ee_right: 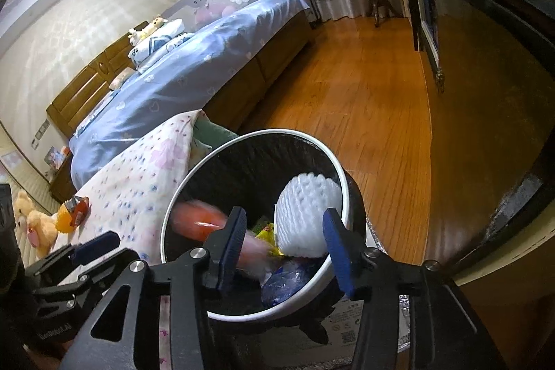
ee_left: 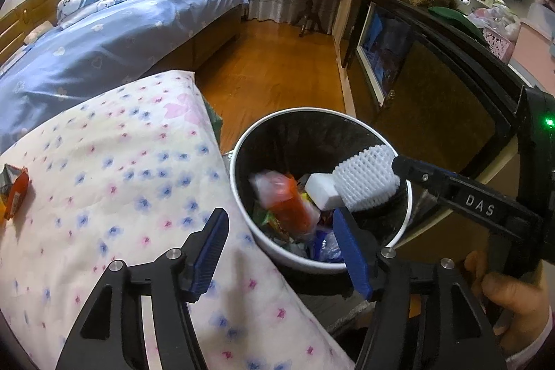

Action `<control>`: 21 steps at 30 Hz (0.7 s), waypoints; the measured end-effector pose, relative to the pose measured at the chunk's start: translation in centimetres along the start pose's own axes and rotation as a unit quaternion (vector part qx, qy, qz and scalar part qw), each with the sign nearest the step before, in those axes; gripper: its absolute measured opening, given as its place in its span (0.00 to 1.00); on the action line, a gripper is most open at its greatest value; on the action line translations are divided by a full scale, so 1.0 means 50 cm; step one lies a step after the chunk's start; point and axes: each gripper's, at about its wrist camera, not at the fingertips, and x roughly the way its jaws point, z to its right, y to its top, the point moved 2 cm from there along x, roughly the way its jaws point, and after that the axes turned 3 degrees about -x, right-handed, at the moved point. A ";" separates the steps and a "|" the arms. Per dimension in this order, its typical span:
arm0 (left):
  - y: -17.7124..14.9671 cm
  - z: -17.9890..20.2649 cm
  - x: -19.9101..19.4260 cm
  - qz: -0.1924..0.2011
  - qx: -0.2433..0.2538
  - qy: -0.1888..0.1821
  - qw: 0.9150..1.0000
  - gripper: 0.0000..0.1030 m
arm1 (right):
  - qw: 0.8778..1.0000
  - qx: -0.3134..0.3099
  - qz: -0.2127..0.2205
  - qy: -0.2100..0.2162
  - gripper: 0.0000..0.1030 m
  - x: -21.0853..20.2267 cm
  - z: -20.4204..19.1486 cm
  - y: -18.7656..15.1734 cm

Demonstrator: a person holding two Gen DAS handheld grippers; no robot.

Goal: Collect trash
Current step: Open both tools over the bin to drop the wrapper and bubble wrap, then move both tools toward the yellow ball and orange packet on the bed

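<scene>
Dropping trash into the waste bin [ee_left: 242,141] standing on the floor just right of the flowered quilt [ee_left: 114,162]. Left tool [ee_left: 277,252] hovering with jaws spread wide and holding nothing, near the bin's near-left rim. Right tool [ee_right: 282,241] also spread and empty, hanging over the bin mouth. White foam fruit net [ee_right: 305,214] lying inside against the right wall, apparently just let go, beside a white foam block [ee_left: 322,191]. Orange wrapper [ee_left: 289,200] looking blurred, probably falling among the other wrappers at the bottom. Remaining to collect: an orange snack packet [ee_left: 15,193] lying well apart at the far left of the quilt. Next, probably swinging the left tool across the quilt to it, keeping the jaws wide and closing over the crumpled edge without catching the fabric.
</scene>
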 end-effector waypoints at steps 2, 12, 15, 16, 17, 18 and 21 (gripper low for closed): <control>-0.004 -0.006 -0.008 0.002 -0.003 0.003 1.000 0.61 | 1.000 0.000 0.001 0.002 0.47 -0.002 -0.004 -0.001; -0.061 -0.073 -0.071 0.010 -0.046 0.013 0.999 0.63 | 0.999 -0.026 0.014 0.019 0.54 -0.026 -0.068 -0.013; -0.078 -0.095 -0.089 0.011 -0.055 0.023 0.998 0.64 | 0.999 -0.037 0.017 0.027 0.57 -0.028 -0.094 -0.014; -0.083 -0.103 -0.096 0.012 -0.059 0.025 0.998 0.64 | 0.999 -0.040 0.017 0.031 0.58 -0.027 -0.105 -0.016; -0.087 -0.109 -0.103 0.013 -0.062 0.027 0.998 0.64 | 0.998 -0.044 0.015 0.035 0.60 -0.026 -0.115 -0.018; -0.092 -0.116 -0.111 0.015 -0.066 0.030 0.997 0.64 | 0.998 -0.047 0.013 0.040 0.62 -0.024 -0.126 -0.020; -0.106 -0.147 -0.142 0.028 -0.083 0.043 0.995 0.64 | 0.997 -0.055 0.011 0.051 0.70 -0.020 -0.151 -0.027</control>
